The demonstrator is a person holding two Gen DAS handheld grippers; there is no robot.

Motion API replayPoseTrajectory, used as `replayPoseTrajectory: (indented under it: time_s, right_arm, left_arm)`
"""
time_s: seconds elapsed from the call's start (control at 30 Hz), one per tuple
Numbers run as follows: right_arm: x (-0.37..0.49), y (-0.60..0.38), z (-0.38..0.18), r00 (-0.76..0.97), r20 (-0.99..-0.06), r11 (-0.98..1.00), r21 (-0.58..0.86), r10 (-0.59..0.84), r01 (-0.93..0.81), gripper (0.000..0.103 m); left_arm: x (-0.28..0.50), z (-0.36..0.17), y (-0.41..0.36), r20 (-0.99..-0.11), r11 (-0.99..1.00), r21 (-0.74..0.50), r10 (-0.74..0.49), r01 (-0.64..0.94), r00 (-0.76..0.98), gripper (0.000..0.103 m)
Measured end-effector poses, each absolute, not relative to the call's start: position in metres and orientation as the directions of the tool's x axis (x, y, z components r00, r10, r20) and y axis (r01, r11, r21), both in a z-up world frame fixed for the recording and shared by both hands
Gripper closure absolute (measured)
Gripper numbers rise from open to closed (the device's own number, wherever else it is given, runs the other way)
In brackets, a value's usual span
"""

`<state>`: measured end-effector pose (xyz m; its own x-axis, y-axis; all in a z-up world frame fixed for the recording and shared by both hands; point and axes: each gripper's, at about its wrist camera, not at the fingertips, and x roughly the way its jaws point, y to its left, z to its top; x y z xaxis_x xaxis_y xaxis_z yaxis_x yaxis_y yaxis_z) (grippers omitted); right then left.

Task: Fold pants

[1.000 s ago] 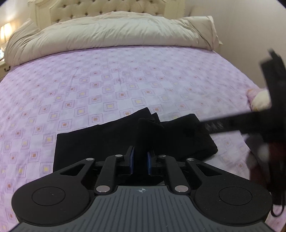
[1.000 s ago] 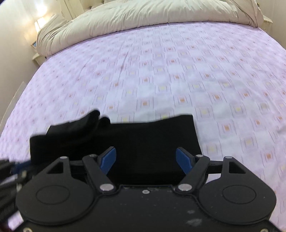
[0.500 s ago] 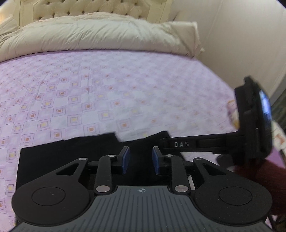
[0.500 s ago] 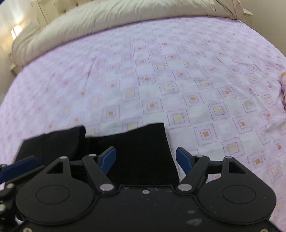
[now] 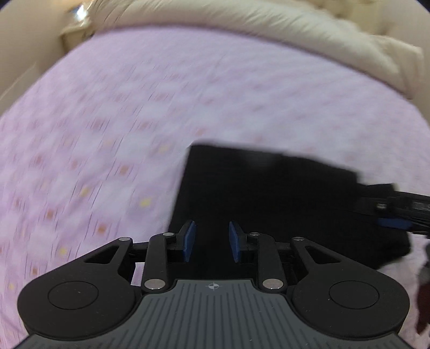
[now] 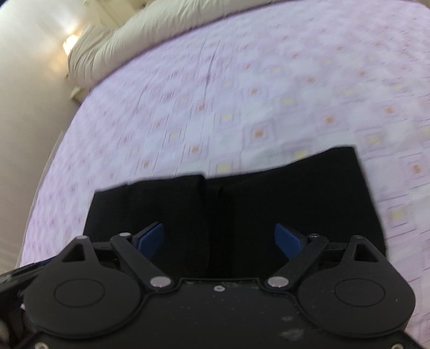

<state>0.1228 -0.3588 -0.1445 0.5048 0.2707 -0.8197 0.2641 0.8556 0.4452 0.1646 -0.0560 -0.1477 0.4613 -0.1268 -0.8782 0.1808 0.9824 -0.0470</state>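
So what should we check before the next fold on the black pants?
1. Pants lie folded on the bed: ok. The black pants rest on the purple patterned bedsheet.
2. Left gripper let go: ok. Its jaws have just been opening, a gap shows between the pads, and no cloth looks pinched.
3. Right gripper ready: ok. Its jaws have just been opening wide above the cloth.
4. Edges lined up: not ok. In the right wrist view two stepped sections meet at a seam.
5. Fabric smooth: cannot tell, the pictures are blurred.
6. Cream duvet out of the way: ok.
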Motion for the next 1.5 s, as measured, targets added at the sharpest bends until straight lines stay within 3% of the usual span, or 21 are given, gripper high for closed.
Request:
replayPoseTrajectory:
  time_s: [0.23,0.3,0.37,0.43,0.63,0.8,1.0,1.2,1.37,1.5]
  right_arm:
    - [0.131,-0.326,-0.156,0.445,-0.836,0.880,0.438,0.322,0.186,0.006]
    - [0.135,-0.313,-0.152,0.419,-0.851,0.898,0.411,0.317,0.157,0.023]
    - [0.136,-0.301,-0.145,0.407,-0.891,0.948,0.282,0.203,0.146,0.082]
    - [0.133,-0.306,-0.129,0.426,-0.880,0.945,0.293,0.208,0.144,0.089]
    - [0.107,-0.331,-0.069,0.524,-0.842,0.980,0.188,0.130,0.060,0.092]
    - [0.113,-0.360,-0.115,0.424,-0.905,0.992,0.034,-0.021,0.121,0.093]
    - [0.114,-0.368,-0.142,0.379,-0.925,0.986,0.029,-0.035,0.163,0.092]
    - [0.116,-0.380,-0.141,0.377,-0.926,0.976,0.089,0.008,0.199,0.092]
    - [0.114,-0.376,-0.137,0.394,-0.919,0.977,0.092,0.010,0.190,0.092]
    - [0.114,-0.376,-0.133,0.399,-0.917,0.979,0.090,0.011,0.181,0.092]
  left_arm:
    - [0.174,-0.173,-0.050,-0.906,0.977,-0.085,-0.157,0.195,0.394,0.077]
    - [0.175,-0.171,-0.047,-0.904,0.977,-0.096,-0.167,0.193,0.393,0.077]
    - [0.175,-0.167,-0.045,-0.902,0.978,-0.079,-0.153,0.193,0.405,0.077]
    - [0.174,-0.158,-0.040,-0.892,0.981,-0.066,-0.141,0.184,0.430,0.077]
    - [0.169,-0.114,-0.036,-0.824,0.980,-0.100,-0.179,0.172,0.537,0.077]
    - [0.178,-0.115,-0.067,-0.835,0.965,-0.084,-0.204,0.247,0.512,0.077]
    - [0.172,-0.128,-0.105,-0.853,0.934,-0.031,-0.210,0.356,0.478,0.077]
    - [0.127,-0.113,-0.090,-0.822,0.943,-0.043,-0.221,0.329,0.525,0.077]
    - [0.070,-0.124,-0.104,-0.833,0.907,0.104,-0.145,0.408,0.535,0.077]
    - [0.062,-0.139,-0.103,-0.839,0.934,0.157,-0.045,0.321,0.542,0.077]
